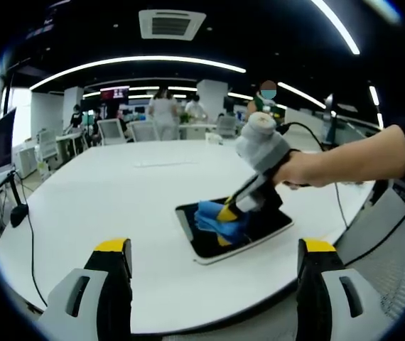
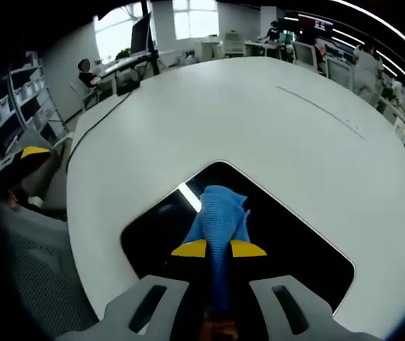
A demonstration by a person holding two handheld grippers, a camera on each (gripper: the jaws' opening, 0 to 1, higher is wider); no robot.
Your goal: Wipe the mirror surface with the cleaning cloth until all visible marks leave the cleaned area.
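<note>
A dark rectangular mirror (image 1: 272,221) lies flat on the white table, near its front right edge. My right gripper (image 1: 235,210), held by a person's hand, is shut on a blue cleaning cloth (image 1: 215,219) and presses it onto the mirror's middle. In the right gripper view the cloth (image 2: 222,210) hangs bunched between the yellow-tipped jaws of the right gripper (image 2: 218,249), resting on the mirror (image 2: 298,245), which reflects a ceiling light. My left gripper (image 1: 217,247) hovers in front of the table edge, open, with nothing between its jaws. Its yellow tip (image 2: 35,153) peeks in at the left.
The large white round table (image 1: 117,192) is bare around the mirror. A monitor (image 1: 0,142) and a black cable (image 1: 28,220) sit at its left side. A mesh chair (image 1: 394,249) stands at the right. People and desks fill the far background.
</note>
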